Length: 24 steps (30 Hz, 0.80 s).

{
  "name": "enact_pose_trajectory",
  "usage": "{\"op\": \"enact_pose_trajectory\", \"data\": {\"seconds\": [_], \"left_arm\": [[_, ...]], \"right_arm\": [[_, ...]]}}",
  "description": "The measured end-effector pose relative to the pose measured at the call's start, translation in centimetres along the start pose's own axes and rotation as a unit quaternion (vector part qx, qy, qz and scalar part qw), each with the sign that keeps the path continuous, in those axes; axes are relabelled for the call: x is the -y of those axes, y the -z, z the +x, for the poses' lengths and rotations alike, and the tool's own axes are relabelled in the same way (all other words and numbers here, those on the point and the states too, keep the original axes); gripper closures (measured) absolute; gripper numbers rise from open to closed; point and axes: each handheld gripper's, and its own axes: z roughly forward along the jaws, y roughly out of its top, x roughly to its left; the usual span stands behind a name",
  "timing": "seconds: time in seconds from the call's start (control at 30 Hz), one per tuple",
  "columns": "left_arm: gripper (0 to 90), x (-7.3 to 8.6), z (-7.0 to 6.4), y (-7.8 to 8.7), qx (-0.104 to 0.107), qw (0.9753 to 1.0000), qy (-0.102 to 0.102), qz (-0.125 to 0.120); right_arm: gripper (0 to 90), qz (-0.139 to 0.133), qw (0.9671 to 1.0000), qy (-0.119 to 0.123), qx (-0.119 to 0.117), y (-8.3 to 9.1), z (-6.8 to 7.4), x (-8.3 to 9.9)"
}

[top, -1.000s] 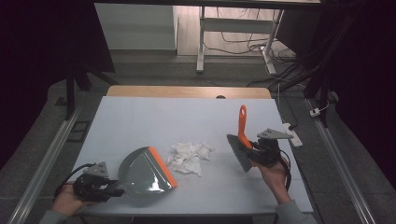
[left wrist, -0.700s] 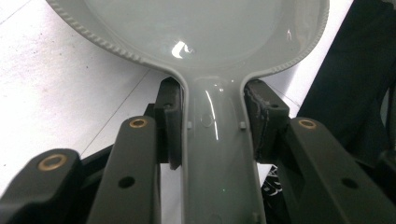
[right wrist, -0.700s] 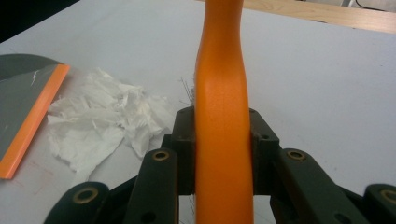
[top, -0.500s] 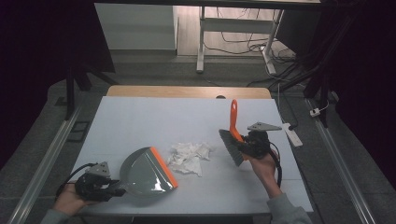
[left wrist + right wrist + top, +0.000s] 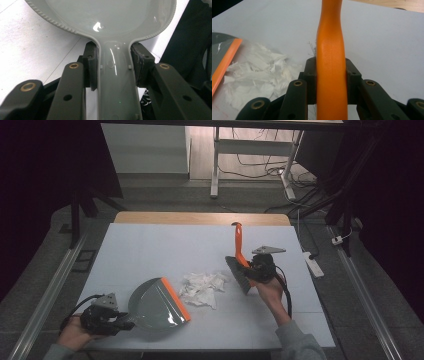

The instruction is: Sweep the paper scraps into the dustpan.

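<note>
The left claw (image 5: 120,324) clenches the dustpan (image 5: 155,304) flat for catching; the right claw (image 5: 248,269) grips the brush (image 5: 239,270), paper scraps (image 5: 202,287) at its 9 o'clock.

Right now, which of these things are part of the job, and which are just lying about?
In use: dustpan in left claw; orange-handled brush in right claw; torn white paper.

Lying about: white power strip; floor cables.

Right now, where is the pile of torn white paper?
In the high view, the torn white paper lies on the table's near middle, between the dustpan's orange lip and the brush.
</note>
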Motion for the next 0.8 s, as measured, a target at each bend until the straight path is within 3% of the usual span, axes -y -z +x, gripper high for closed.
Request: {"op": "enact_pose_trajectory", "data": {"seconds": [0.23, 0.47, 0.8], "left_arm": [[61.5, -0.1, 0.0, -0.3, 0.005, 1.0, -0.002, 0.001], [61.5, -0.2, 0.0, -0.5, 0.009, 0.9999, -0.002, 0.005], [61.5, -0.3, 0.3, -0.8, 0.018, 0.9998, -0.001, 0.007]], "right_arm": [[70.0, 0.004, 0.9999, 0.008, 0.006, -1.2, 0.2, -0.8], [70.0, 0.008, 0.9999, 0.0, 0.015, -2.4, 0.1, -1.5], [70.2, 0.015, 0.9999, 0.005, -0.001, -4.4, 0.9, -2.4]]}}
